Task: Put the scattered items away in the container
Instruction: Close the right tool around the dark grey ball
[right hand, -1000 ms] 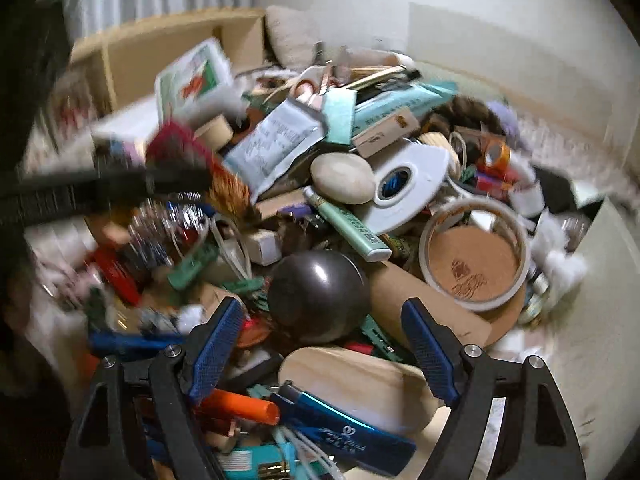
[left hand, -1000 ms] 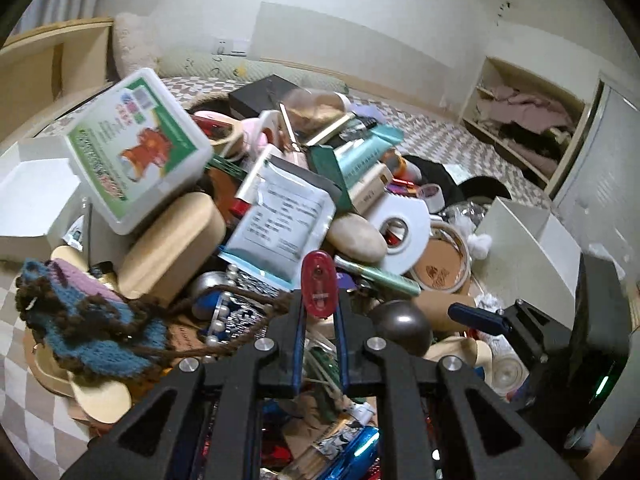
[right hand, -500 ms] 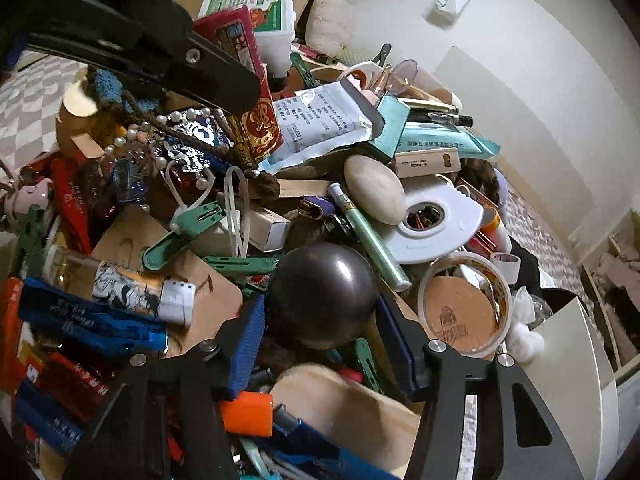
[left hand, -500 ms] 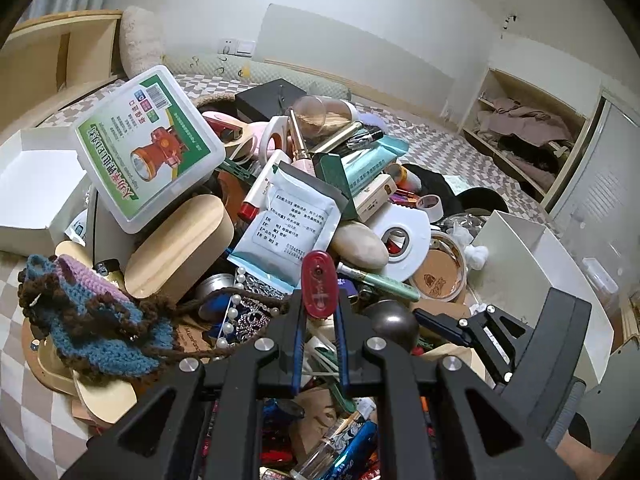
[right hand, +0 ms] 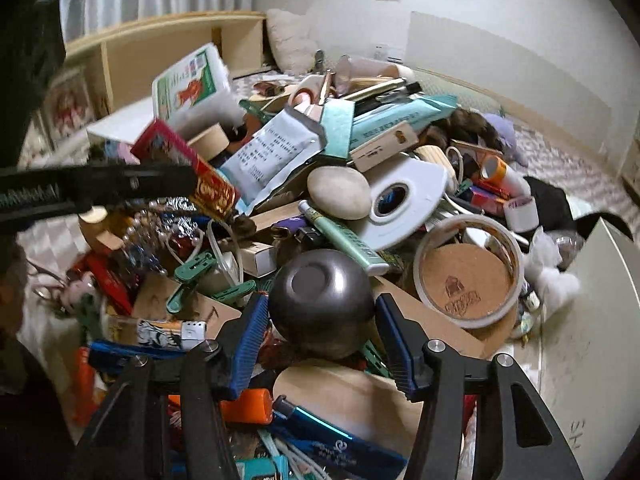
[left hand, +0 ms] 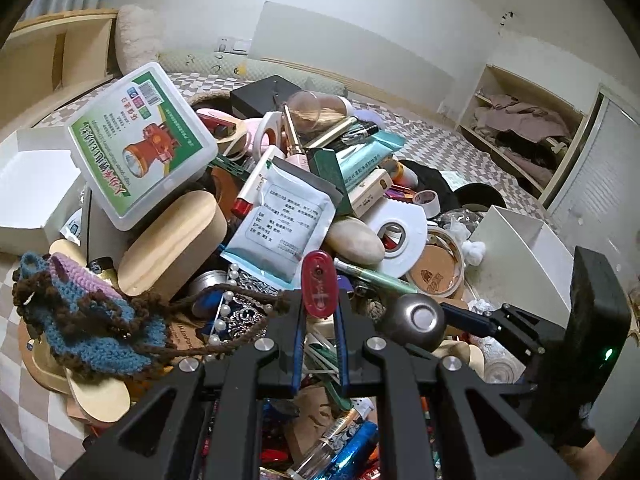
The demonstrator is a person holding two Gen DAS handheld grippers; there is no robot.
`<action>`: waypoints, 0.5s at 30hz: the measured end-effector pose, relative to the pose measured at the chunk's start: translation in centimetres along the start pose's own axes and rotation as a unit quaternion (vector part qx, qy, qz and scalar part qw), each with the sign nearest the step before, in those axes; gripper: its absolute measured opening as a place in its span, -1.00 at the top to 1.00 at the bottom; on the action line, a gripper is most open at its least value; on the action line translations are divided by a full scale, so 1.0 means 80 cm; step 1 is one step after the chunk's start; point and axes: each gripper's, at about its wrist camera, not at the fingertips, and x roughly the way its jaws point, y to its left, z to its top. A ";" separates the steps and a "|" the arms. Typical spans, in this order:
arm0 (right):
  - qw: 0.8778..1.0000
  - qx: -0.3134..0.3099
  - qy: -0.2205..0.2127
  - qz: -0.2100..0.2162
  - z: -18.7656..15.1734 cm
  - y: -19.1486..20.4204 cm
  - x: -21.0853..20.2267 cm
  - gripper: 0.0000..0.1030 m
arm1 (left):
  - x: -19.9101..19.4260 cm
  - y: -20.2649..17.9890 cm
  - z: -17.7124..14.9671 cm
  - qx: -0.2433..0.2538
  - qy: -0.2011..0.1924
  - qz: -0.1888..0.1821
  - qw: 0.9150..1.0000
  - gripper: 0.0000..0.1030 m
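Observation:
A big heap of scattered items covers the checked floor. My left gripper (left hand: 319,300) is shut on a flat red packet (left hand: 319,282) with gold print, held above the heap; the right wrist view shows the red packet (right hand: 200,180) from the side. My right gripper (right hand: 322,300) is shut on a dark metal ball (right hand: 316,280) at the near side of the heap, a blue pad pressed on each flank. From the left wrist view the ball (left hand: 416,318) shows with one of the right gripper's fingers (left hand: 468,316) against it. The white container (left hand: 520,248) stands right of the heap.
Near the ball lie a tape ring on a cork disc (right hand: 468,276), a green pen (right hand: 344,236), a pale stone (right hand: 340,194) and a white tape roll (right hand: 400,200). A crocheted pouch (left hand: 92,320), a wooden box (left hand: 172,248) and a white plastic case (left hand: 140,140) sit to the left.
My right gripper's jaws have narrowed from wide apart onto the dark ball, and its view has swung. The left gripper has stayed put, still holding the red packet.

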 end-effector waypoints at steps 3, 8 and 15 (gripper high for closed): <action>1.000 0.025 -0.001 0.018 0.000 -0.004 -0.004 -0.09 | 0.001 -0.003 -0.001 0.004 0.002 0.001 1.000 0.74; 0.996 0.075 -0.001 0.057 -0.005 -0.017 -0.012 -0.08 | 0.004 -0.004 -0.002 0.006 0.004 0.004 1.000 0.74; 0.989 0.120 -0.007 0.090 -0.003 -0.032 -0.019 -0.04 | 0.006 -0.007 -0.003 0.010 0.007 0.004 1.000 0.74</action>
